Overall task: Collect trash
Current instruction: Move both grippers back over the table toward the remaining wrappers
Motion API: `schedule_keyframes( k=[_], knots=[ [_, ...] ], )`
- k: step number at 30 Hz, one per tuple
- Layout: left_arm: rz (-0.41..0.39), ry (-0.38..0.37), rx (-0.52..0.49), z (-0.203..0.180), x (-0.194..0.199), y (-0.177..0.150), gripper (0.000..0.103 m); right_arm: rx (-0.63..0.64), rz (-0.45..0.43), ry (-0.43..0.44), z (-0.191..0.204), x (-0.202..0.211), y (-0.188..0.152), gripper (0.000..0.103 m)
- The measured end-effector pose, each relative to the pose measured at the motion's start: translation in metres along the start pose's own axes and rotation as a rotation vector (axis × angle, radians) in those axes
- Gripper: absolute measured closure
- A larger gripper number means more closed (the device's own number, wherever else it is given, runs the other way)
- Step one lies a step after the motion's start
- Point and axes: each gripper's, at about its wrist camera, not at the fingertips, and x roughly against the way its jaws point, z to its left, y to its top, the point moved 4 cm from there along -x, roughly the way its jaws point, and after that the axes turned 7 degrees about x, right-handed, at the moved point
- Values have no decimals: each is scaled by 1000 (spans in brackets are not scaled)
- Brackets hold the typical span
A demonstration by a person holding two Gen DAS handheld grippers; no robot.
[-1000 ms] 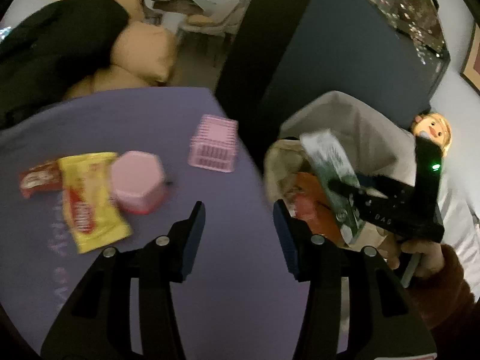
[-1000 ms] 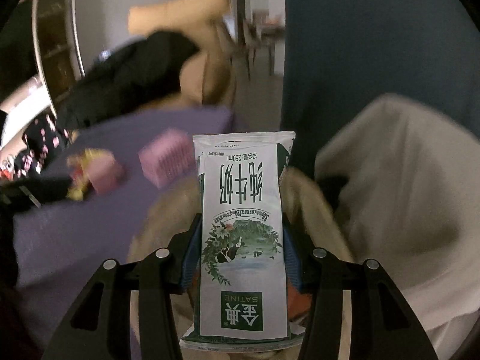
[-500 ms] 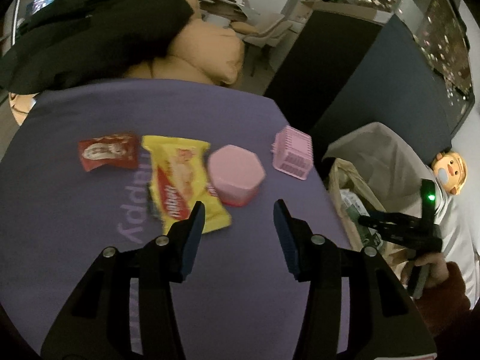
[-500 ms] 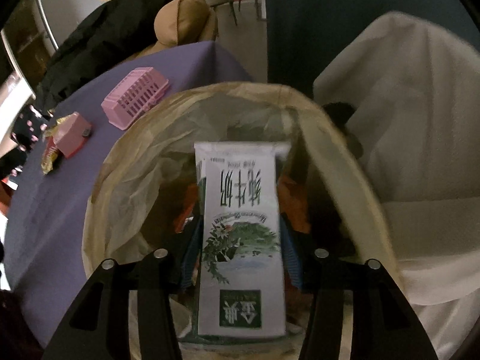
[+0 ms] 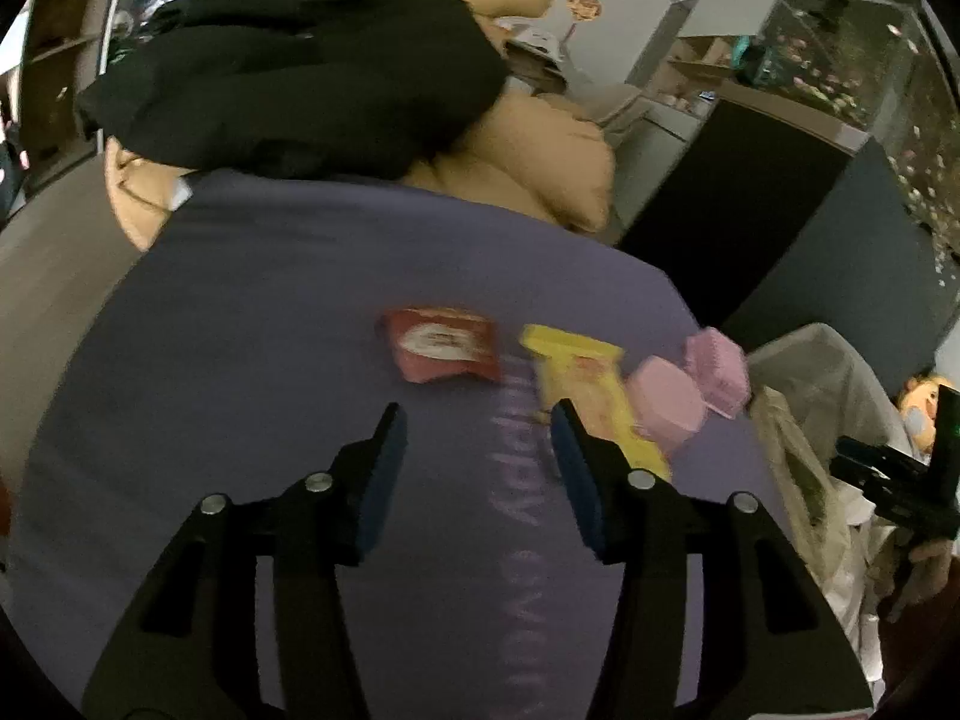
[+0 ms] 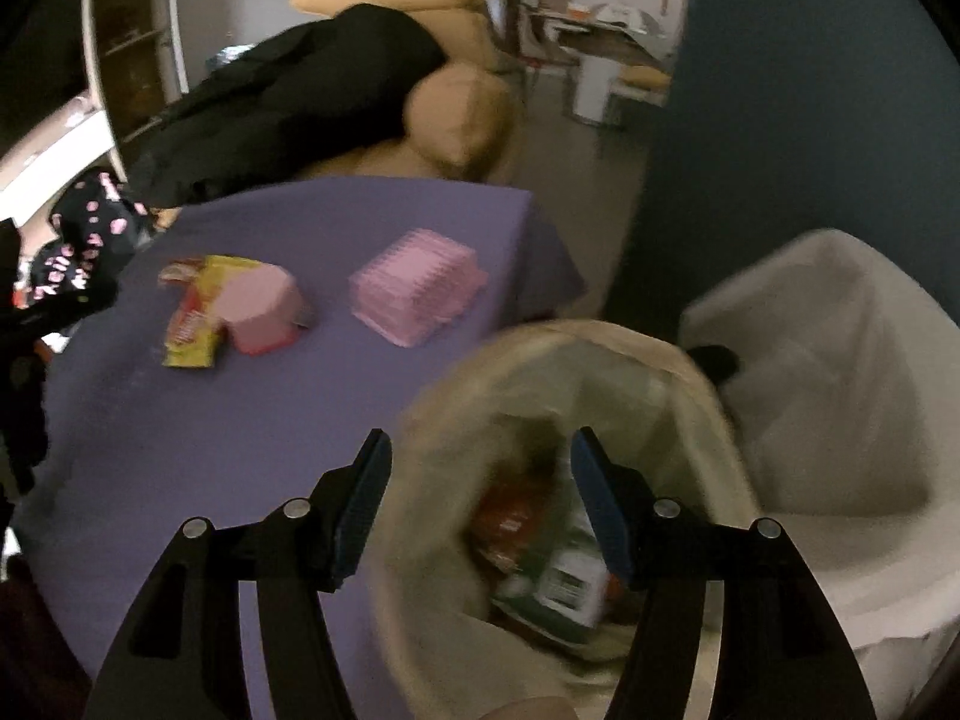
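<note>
On the purple tablecloth [image 5: 252, 372], reading left to right in the left wrist view, lie a red wrapper [image 5: 443, 345], a yellow snack packet [image 5: 591, 395], a pink hexagonal box [image 5: 666, 411] and a pink ribbed basket [image 5: 717, 367]; past the table edge stands the trash bag [image 5: 792, 468]. The left gripper [image 5: 474, 435] hovers over the cloth with its jaws partly apart and opening, nothing between them, the red wrapper just ahead and the yellow packet beside its right finger. By my reading it is lining up for the next pick-up. That calls for coming down low and flat over a wrapper and closing on a thin edge without bunching the cloth.

Over the bag, the right gripper [image 6: 480, 483] stands wide and empty. Inside the trash bag [image 6: 690, 384] sit a green-and-white milk carton [image 6: 555, 585] and something red-orange, probably another wrapper, though blur makes it hard to tell. The drop looks done. Whether either pink container holds anything cannot be told from here.
</note>
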Motion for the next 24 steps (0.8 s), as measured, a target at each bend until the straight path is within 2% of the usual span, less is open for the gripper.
schedule_keyframes(
  k=[4, 6, 10, 12, 20, 24],
  knots=[
    [-11, 4, 38, 21, 4, 5, 54, -32, -22, 76, 39, -14, 15, 44],
    [-11, 13, 47, 28, 7, 6, 54, -53, -28, 148, 67, -27, 24, 45],
    [0, 20, 48, 38, 8, 8, 54, -60, -6, 226, 117, -56, 35, 60],
    [4, 20, 33, 41, 8, 10, 54, -53, 11, 228, 140, -75, 42, 66],
    [18, -11, -24, 41, 3, 18, 53, -17, 58, 178, 170, -119, 60, 66],
    [28, -5, -39, 39, -1, 21, 53, -7, 61, 203, 170, -121, 58, 85]
  ],
)
